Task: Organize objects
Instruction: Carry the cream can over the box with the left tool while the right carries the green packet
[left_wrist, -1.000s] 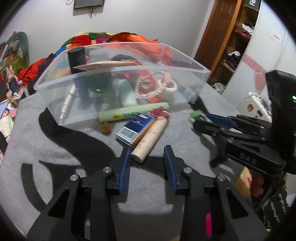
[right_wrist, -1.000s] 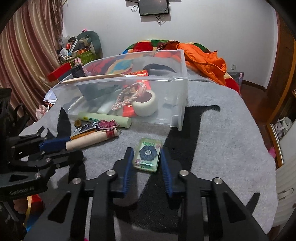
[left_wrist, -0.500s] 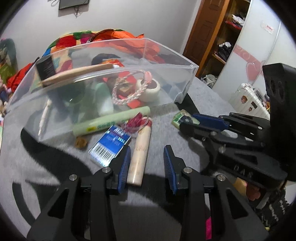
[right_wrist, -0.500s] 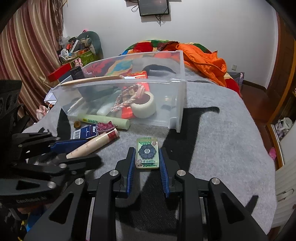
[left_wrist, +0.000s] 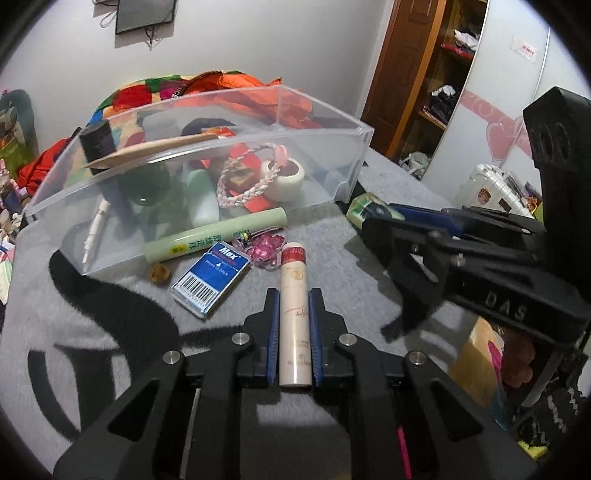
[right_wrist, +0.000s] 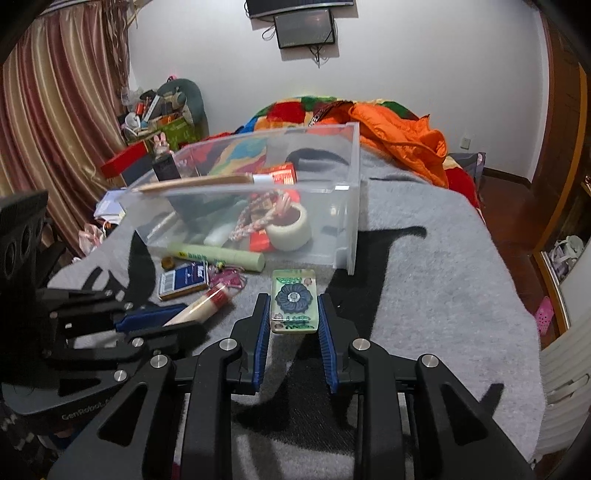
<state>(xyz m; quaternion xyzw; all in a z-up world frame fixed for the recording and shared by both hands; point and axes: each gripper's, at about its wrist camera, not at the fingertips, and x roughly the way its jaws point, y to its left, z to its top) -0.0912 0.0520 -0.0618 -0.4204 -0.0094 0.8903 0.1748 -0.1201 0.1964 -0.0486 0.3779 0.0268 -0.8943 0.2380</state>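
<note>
Left gripper closing on cream cosmetic tube lying on grey blanket — right gripper pinching green flower-patterned case; both apparently bound for clear bin just beyond.

Both fisheye views are showing soft, even indoor light, coming from above and behind the cameras. The left gripper and right gripper are casting dark shadows on the grey blanket toward six o'clock. Straight lines are bending near the edges, corners are vignetting to black, and the clear bin is giving off faint glare.
</note>
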